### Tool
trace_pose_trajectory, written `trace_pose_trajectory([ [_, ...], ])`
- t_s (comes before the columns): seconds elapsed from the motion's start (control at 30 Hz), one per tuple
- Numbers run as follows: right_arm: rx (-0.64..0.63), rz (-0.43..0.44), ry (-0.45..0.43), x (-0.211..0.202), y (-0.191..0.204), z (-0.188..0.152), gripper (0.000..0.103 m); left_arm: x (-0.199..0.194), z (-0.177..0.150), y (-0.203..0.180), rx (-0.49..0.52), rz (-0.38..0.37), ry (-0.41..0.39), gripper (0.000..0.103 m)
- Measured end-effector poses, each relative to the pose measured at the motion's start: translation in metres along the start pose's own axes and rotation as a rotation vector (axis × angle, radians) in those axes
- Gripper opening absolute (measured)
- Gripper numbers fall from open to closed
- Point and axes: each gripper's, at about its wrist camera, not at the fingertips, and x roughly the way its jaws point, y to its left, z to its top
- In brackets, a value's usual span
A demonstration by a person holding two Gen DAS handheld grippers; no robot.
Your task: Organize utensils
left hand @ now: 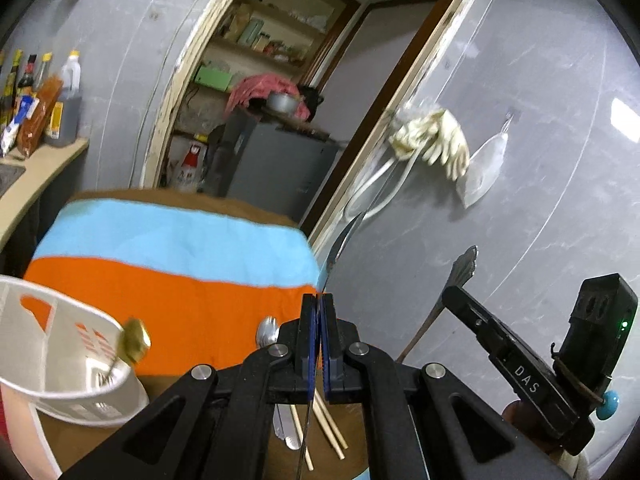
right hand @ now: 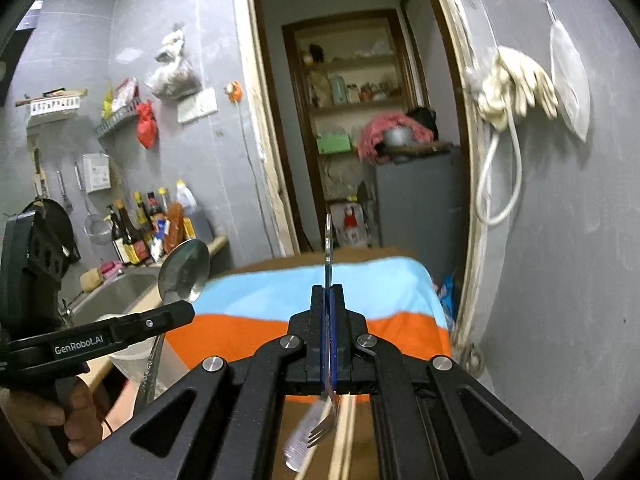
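My left gripper [left hand: 318, 300] is shut on a steel spoon [right hand: 185, 270], seen edge-on in its own view [left hand: 343, 240] and held above the table. My right gripper [right hand: 328, 292] is shut on a steel fork [right hand: 324, 428], handle up and tines down; it also shows in the left wrist view [left hand: 464, 266]. A white utensil basket [left hand: 68, 360] at the lower left holds a gold spoon [left hand: 134, 340]. On the table below lie wooden chopsticks [left hand: 330, 428], another spoon [left hand: 267, 332] and a clear plastic utensil [right hand: 300, 444].
The table carries an orange and blue cloth [left hand: 180, 264]. A counter with sauce bottles [right hand: 136, 224] and a sink [right hand: 116, 288] is at the left. An open doorway with a grey cabinet [right hand: 416, 196] is behind; gloves [right hand: 516, 84] hang on the right wall.
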Motion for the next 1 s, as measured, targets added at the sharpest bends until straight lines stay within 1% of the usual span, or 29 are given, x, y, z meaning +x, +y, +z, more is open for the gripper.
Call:
trace_pose_trajectory([
  [0.1,-0.016,0.021,-0.038,-0.008,0.019,0.016,0.002,-0.018,0.014,0.005,-0.002,-0.019,-0.045,0.002],
  [0.23,-0.039,0.068,-0.089,-0.013,0.053,0.034,0.002,-0.047,0.034,0.022,-0.011,-0.015,-0.115,0.002],
  [0.37,-0.065,0.128,-0.127,-0.013,0.085,0.044,0.002,-0.077,0.053,0.053,-0.040,0.024,-0.190,0.002],
  [0.53,-0.074,0.227,-0.161,-0.009,0.123,0.055,0.002,-0.098,0.064,0.098,-0.093,0.073,-0.260,0.002],
  [0.67,-0.085,0.279,-0.168,0.000,0.146,0.055,0.002,-0.113,0.066,0.136,-0.175,0.104,-0.325,0.002],
  [0.73,-0.097,0.299,-0.160,0.008,0.157,0.052,0.002,-0.117,0.065,0.153,-0.198,0.122,-0.350,0.002],
  [0.83,-0.103,0.319,-0.130,0.022,0.168,0.044,0.002,-0.115,0.064,0.174,-0.236,0.145,-0.367,0.002],
  [1.0,-0.120,0.326,-0.077,0.044,0.181,0.024,0.002,-0.113,0.060,0.196,-0.253,0.166,-0.379,0.002],
])
